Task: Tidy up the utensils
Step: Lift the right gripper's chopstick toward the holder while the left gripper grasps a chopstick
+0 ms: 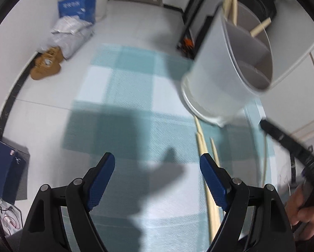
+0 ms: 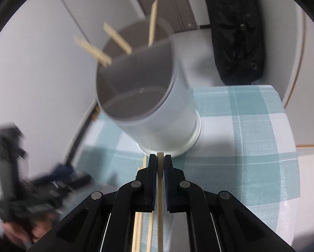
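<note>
A white divided utensil holder (image 1: 224, 77) stands on the teal checked tablecloth (image 1: 136, 96), with several wooden chopsticks (image 1: 230, 2) sticking out of it. It also shows in the right wrist view (image 2: 157, 113) with its chopsticks (image 2: 117, 38). My left gripper (image 1: 157, 166) is open and empty above the cloth, left of loose chopsticks (image 1: 207, 168) lying there. My right gripper (image 2: 160, 159) is shut on a wooden chopstick (image 2: 160, 189) just in front of the holder's base. More loose chopsticks (image 2: 139, 226) lie below it.
A black bag (image 2: 236, 31) sits behind the table. On the floor are a blue box (image 1: 77, 8), grey sacks (image 1: 71, 33), brown shoes (image 1: 46, 63) and a dark shoe box (image 1: 3, 163). The right hand's gripper (image 1: 287, 140) shows at the right edge.
</note>
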